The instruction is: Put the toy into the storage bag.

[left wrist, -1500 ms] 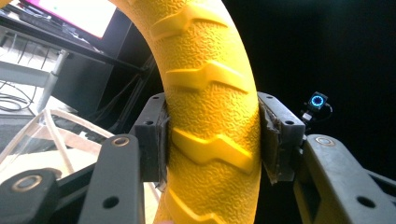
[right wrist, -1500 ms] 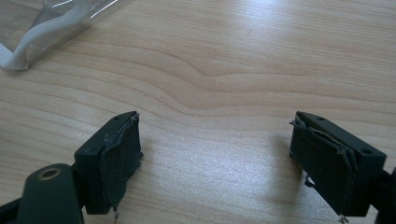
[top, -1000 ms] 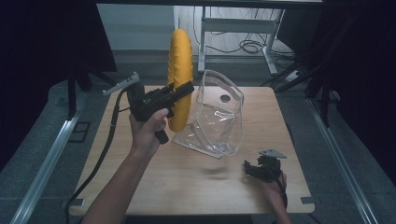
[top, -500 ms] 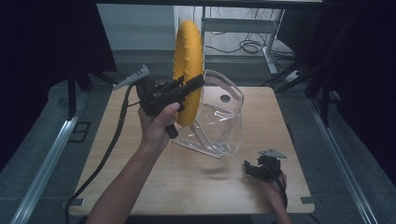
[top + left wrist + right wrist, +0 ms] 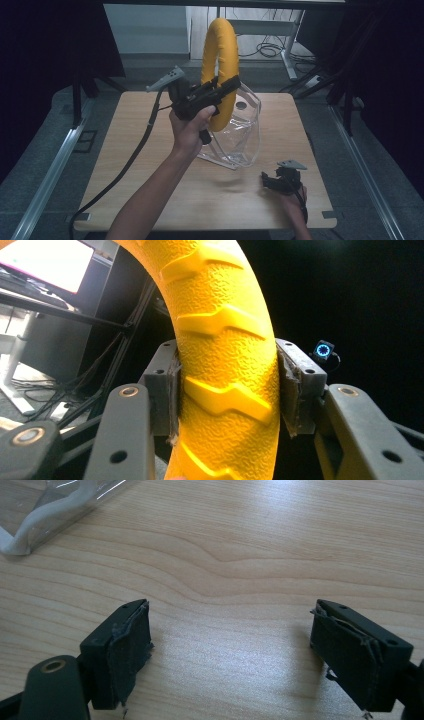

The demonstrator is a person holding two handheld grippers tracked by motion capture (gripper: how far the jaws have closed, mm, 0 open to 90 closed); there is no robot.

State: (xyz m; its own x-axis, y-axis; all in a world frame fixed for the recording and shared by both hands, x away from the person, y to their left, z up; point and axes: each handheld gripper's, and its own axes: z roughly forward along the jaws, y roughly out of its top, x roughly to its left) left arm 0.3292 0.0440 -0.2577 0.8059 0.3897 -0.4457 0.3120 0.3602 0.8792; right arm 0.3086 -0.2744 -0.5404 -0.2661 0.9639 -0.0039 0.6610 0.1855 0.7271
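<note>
The yellow ring [image 5: 218, 70] has swung further over the clear bag [image 5: 239, 131] on the table [image 5: 125, 150], clamped upright in the left gripper [image 5: 225, 90], likely bound inside, while the right gripper [image 5: 270, 181] rests open.

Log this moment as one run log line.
left claw: shut on yellow ring, held upright above clear plastic bag | right claw: open, nothing between, low over wooden table

A lab: dark curtains [image 5: 55, 45], floor cables [image 5: 267, 49], metal-framed desk [image 5: 260, 25], monitor [image 5: 47, 262]
</note>
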